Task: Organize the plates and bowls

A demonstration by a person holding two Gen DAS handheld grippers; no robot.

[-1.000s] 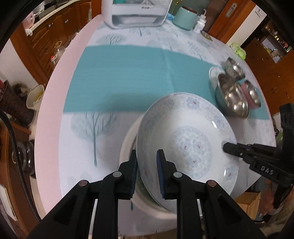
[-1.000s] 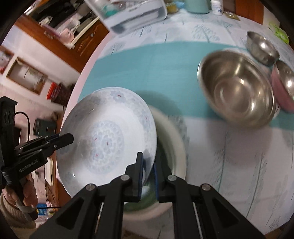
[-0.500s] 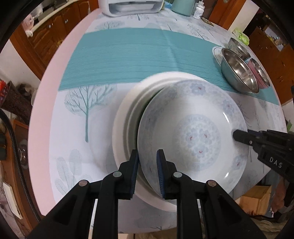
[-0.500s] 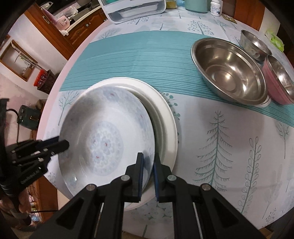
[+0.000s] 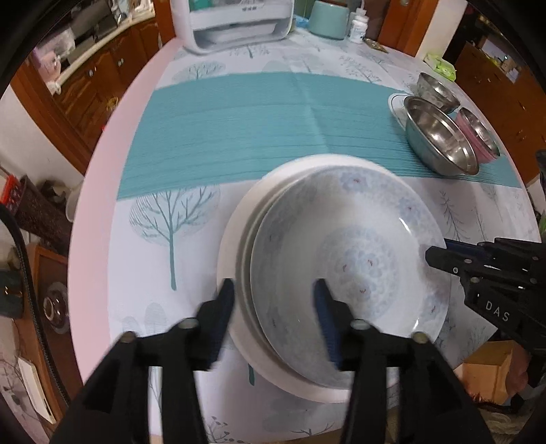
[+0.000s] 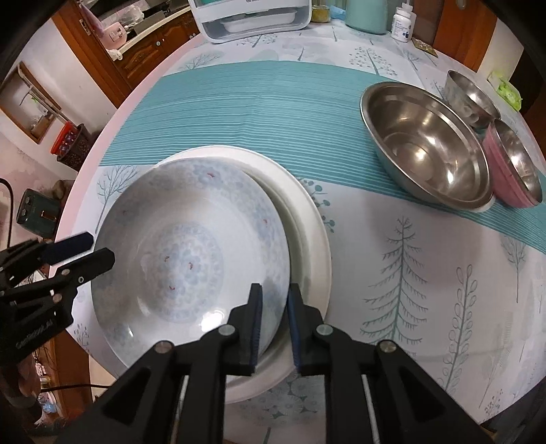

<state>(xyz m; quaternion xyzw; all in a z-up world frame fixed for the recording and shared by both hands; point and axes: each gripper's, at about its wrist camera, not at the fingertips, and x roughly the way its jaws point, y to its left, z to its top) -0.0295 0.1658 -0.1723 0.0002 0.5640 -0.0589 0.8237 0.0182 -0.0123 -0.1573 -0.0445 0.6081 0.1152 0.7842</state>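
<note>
Left gripper [image 5: 274,292] at bottom centre of my left wrist view: jaws opening, pads apart on either side of the patterned plate [image 5: 351,269] rim, not pressing it. That plate sits low centre-right in frame, stacked on a plain white plate [image 5: 232,252] whose rim shows as a crescent on its left side. It lies off-centre on the stack, shifted toward the right of the frame.

Right gripper [image 5: 435,254] comes in from the right edge of that view, tips at the patterned plate's right rim. Upper right: large steel bowl [image 5: 440,136], with a small steel bowl [image 5: 436,90] behind it and a pink bowl [image 5: 477,135] just beside it on the right. All sit on the teal band of the tablecloth [image 5: 239,112]. A white rack [image 5: 235,20] stands at top centre, at the far table edge.

In the right wrist view I see the left gripper [image 6: 92,247] at left edge, fingers clearly spread at the patterned plate [image 6: 184,252] rim. White plate [image 6: 314,239] shows as a crescent on the right here. Right gripper [image 6: 274,297] at bottom centre: jaws opening, narrow gap, plate rim between the pads; I can't see them pressing on it. Large steel bowl [image 6: 426,147] upper right, pink bowl [image 6: 515,167] touching its right side, small steel bowl [image 6: 471,95] behind.
</note>
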